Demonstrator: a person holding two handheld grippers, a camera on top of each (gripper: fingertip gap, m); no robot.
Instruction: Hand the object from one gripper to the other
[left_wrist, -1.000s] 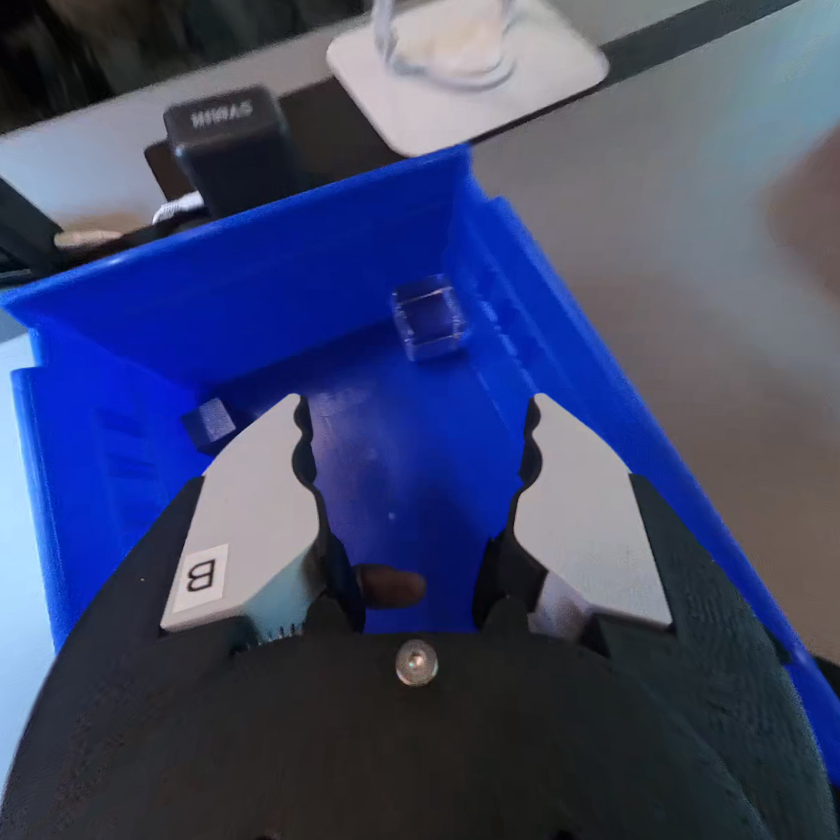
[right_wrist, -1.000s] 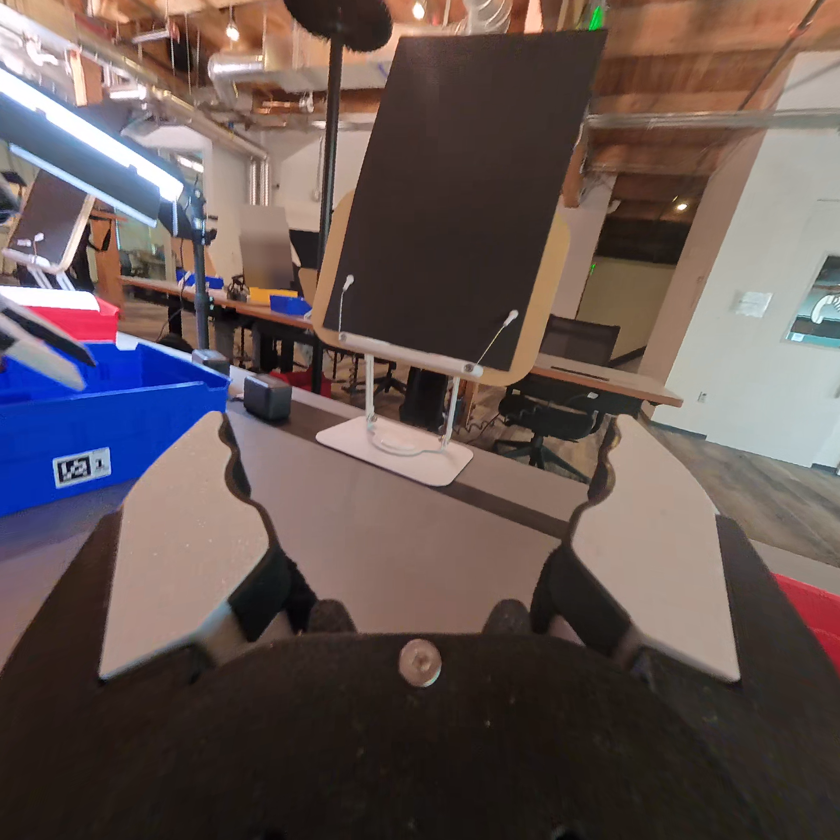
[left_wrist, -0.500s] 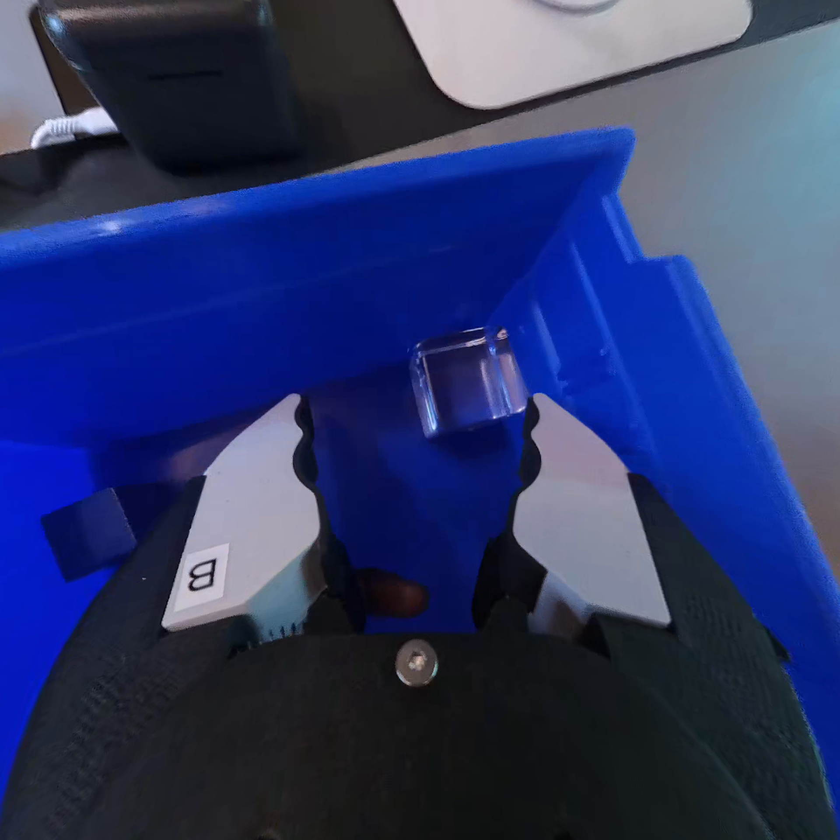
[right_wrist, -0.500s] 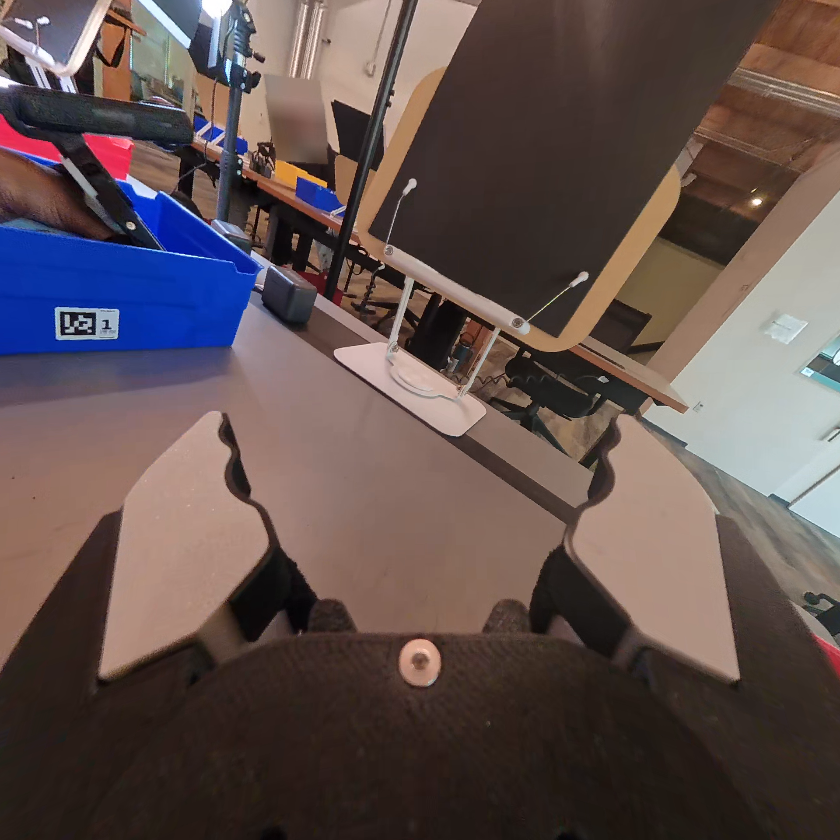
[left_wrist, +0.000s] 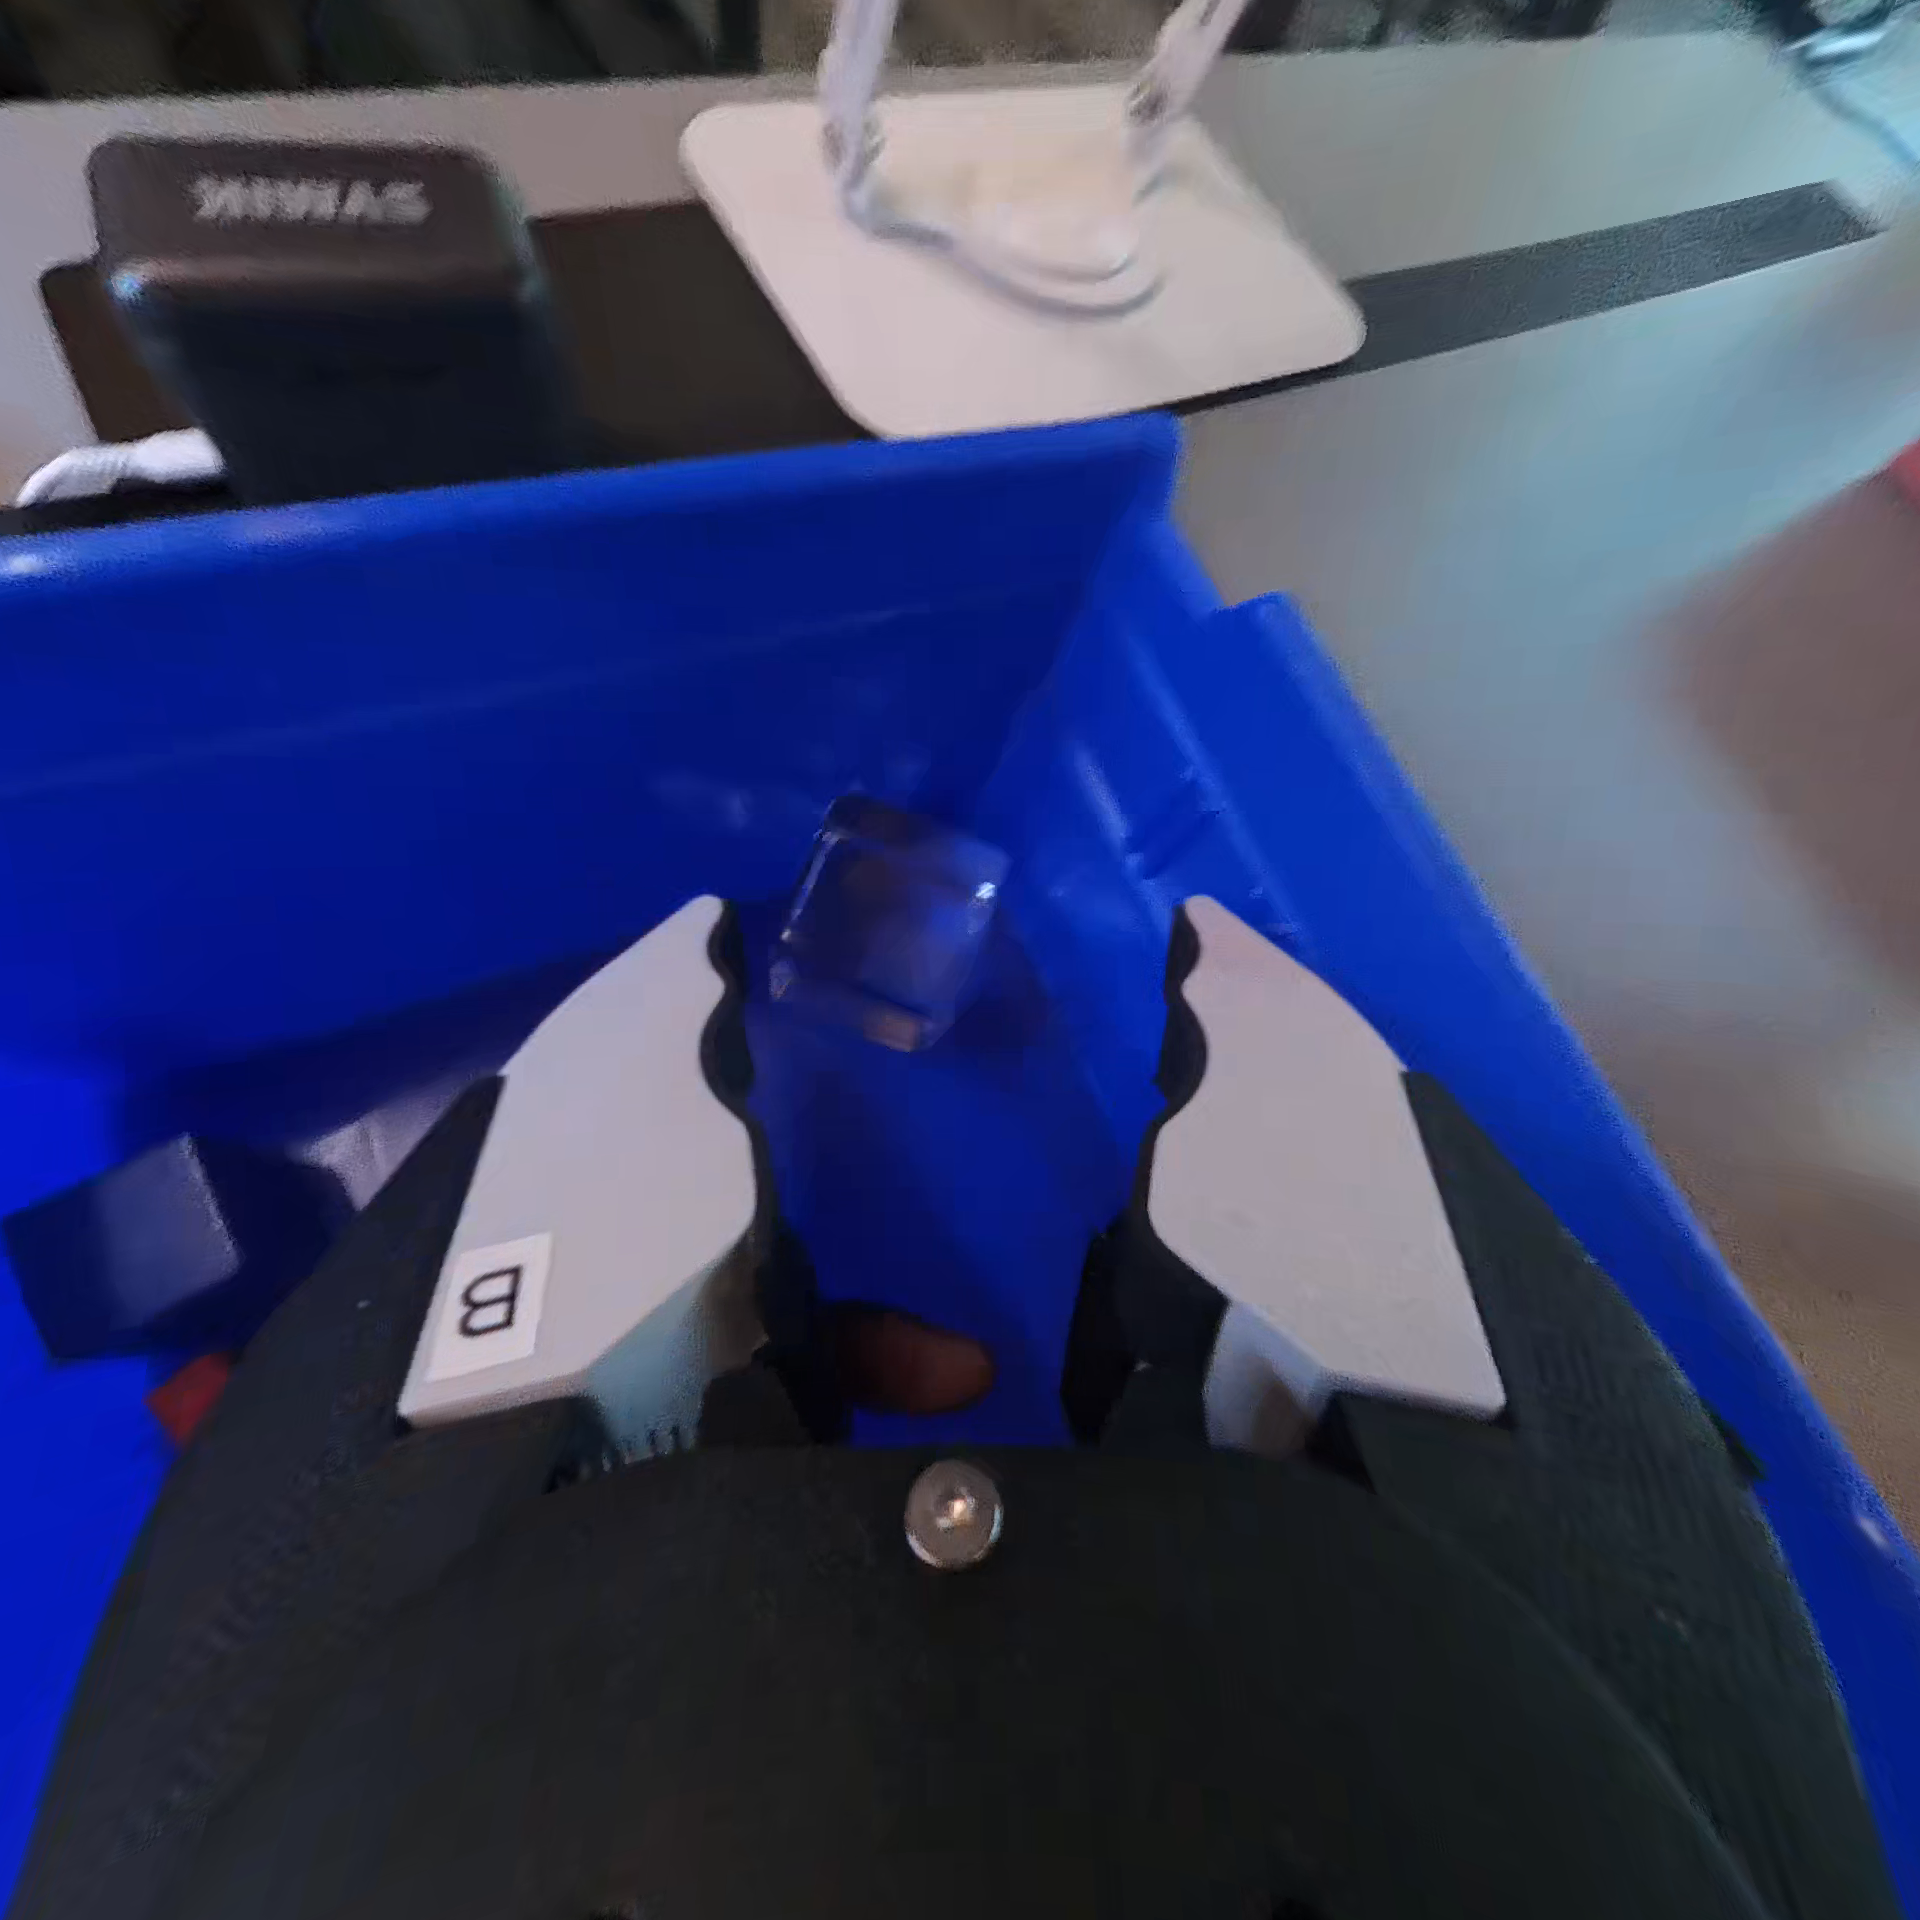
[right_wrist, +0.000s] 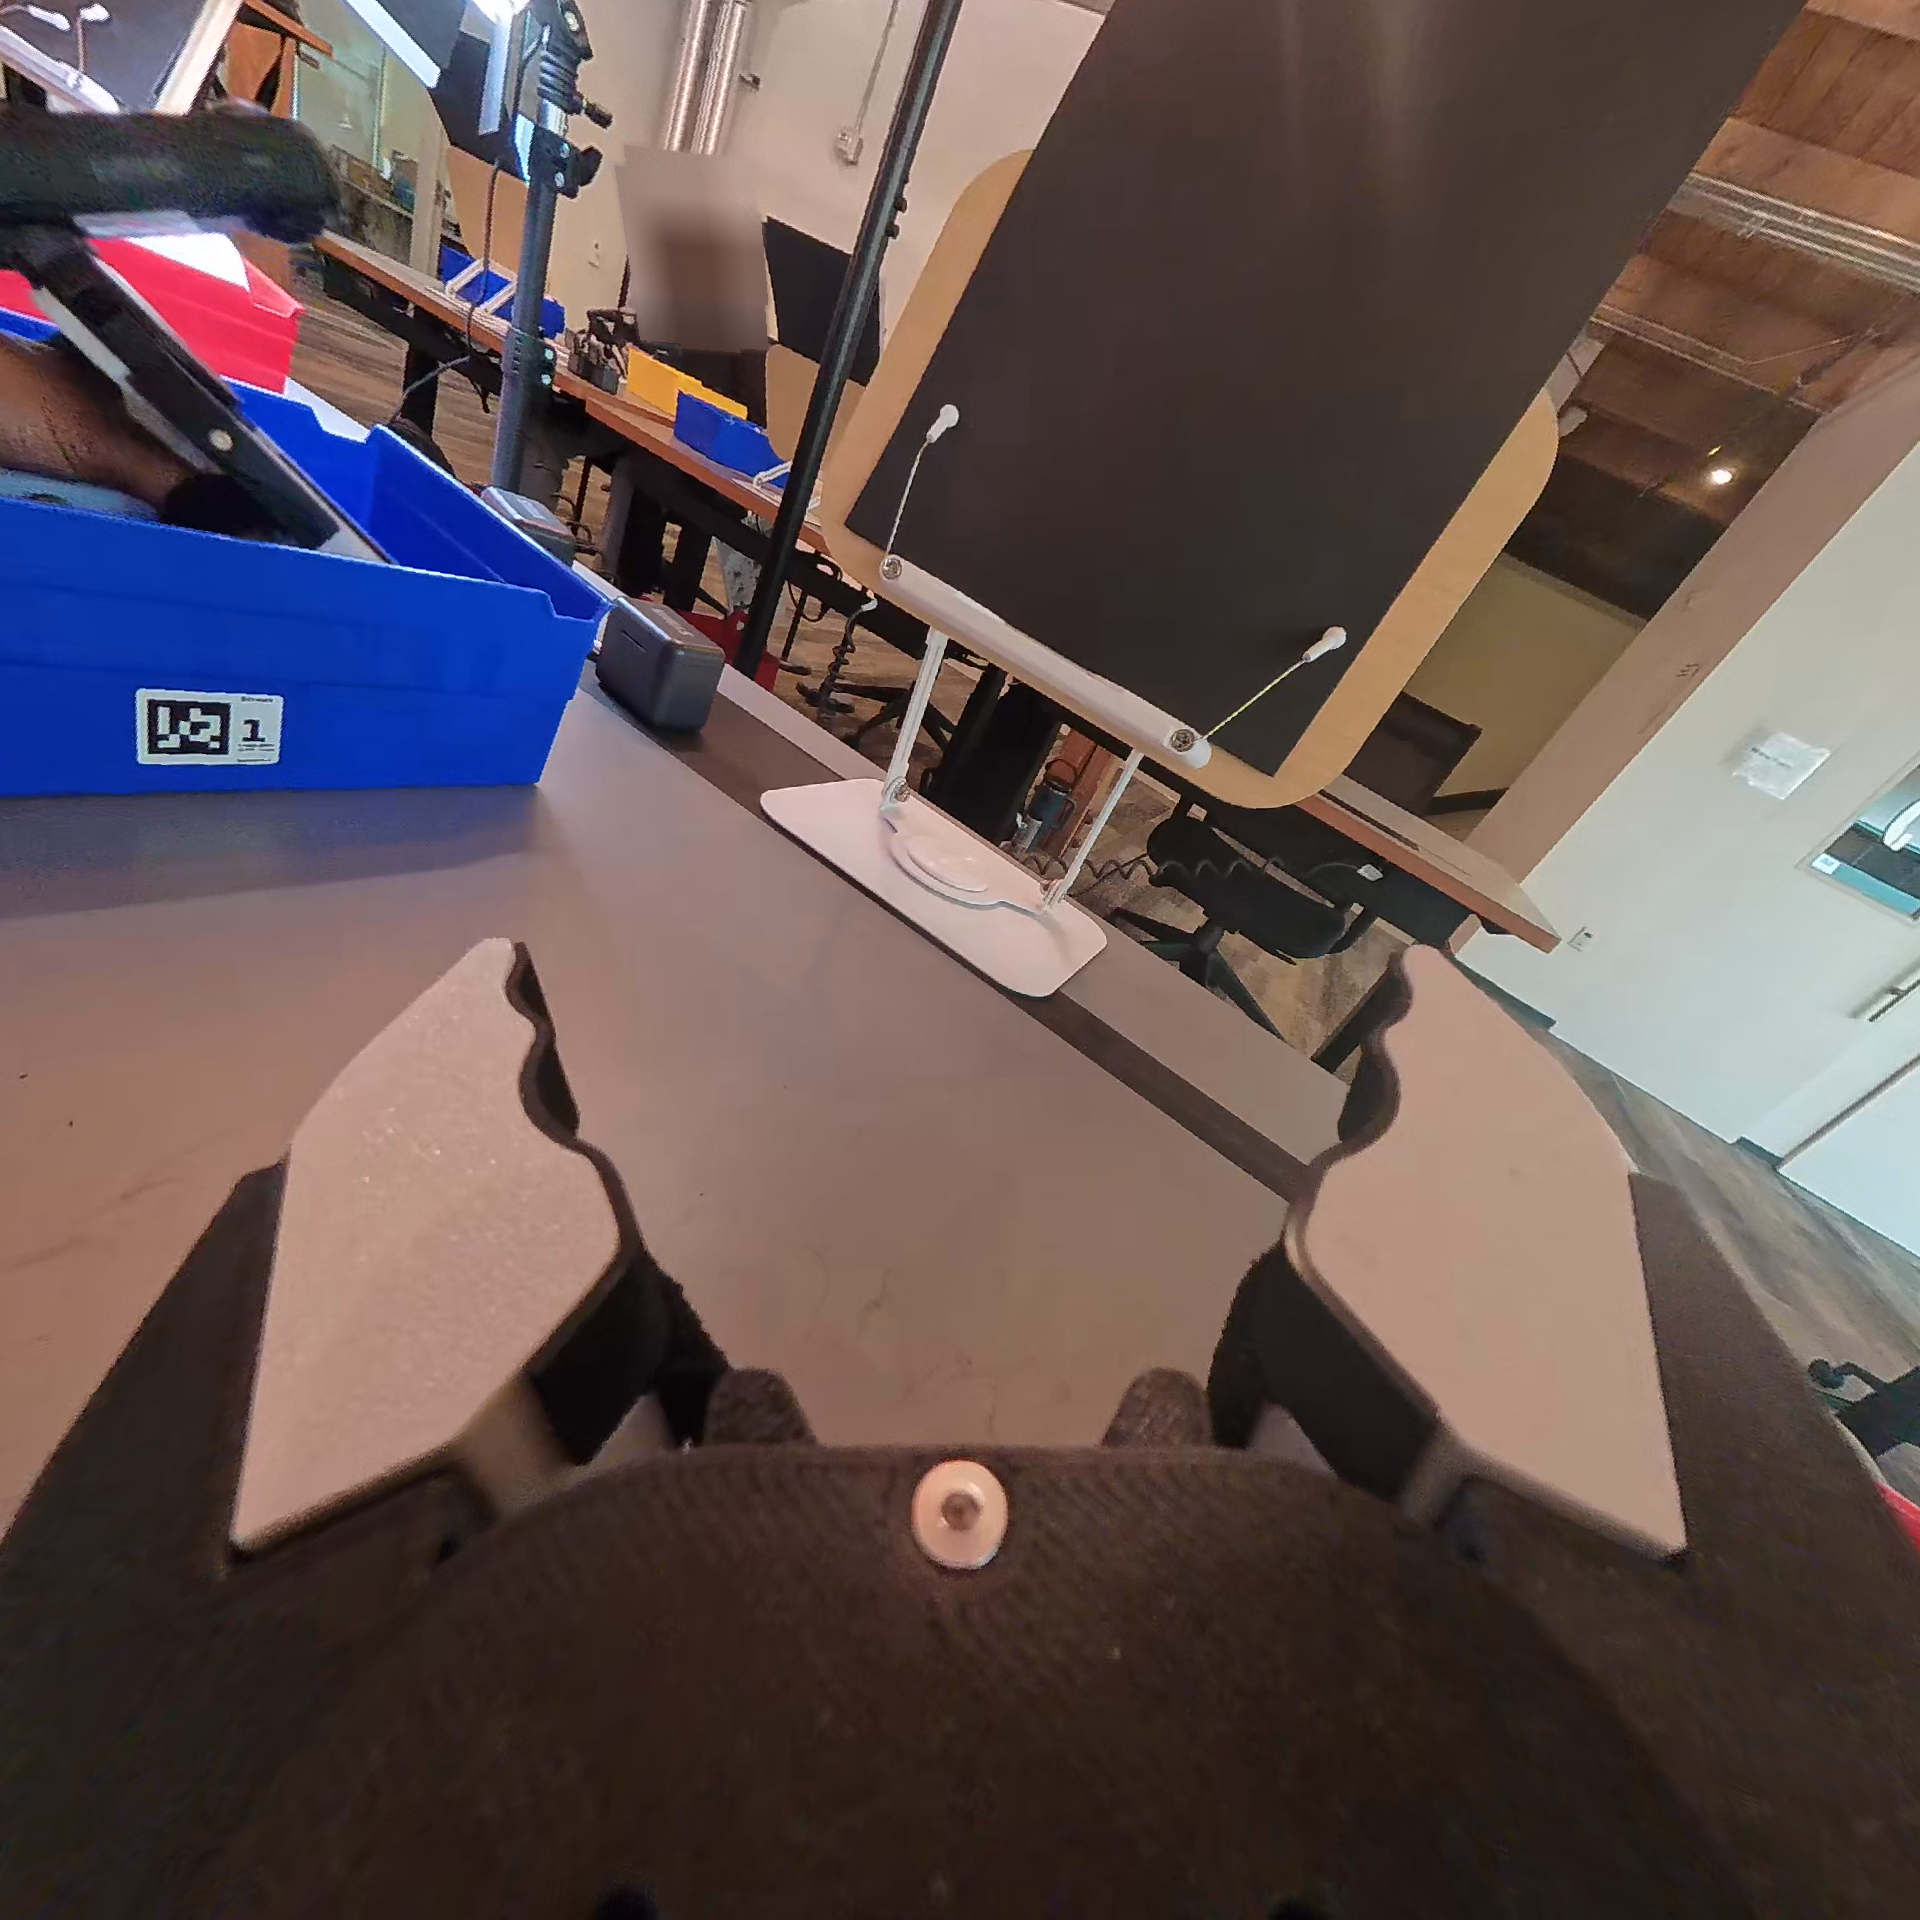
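Note:
A clear cube (left_wrist: 883, 935) lies in the far right corner of the blue bin (left_wrist: 520, 675), tilted on an edge. My left gripper (left_wrist: 951, 925) is open inside the bin, and the cube sits just at its fingertips, nearer the left finger, not gripped. A dark blue cube (left_wrist: 125, 1257) lies at the left of the bin. My right gripper (right_wrist: 956, 977) is open and empty, low over the grey table (right_wrist: 727, 1039). In the right wrist view the blue bin (right_wrist: 312, 665) stands at the far left, with the left gripper's body (right_wrist: 177, 395) and a hand inside it.
A black box (left_wrist: 312, 301) and a white stand base (left_wrist: 1018, 270) sit behind the bin. In the right wrist view the stand (right_wrist: 935, 883) holds a large dark board (right_wrist: 1247, 364) at the table's far edge. A red bin (right_wrist: 208, 301) stands beyond the blue one.
The left gripper has shifted so the clear cube now sits between its fingertips, tipped on an edge. The right gripper has dropped a little and turned toward the table; both stay open.

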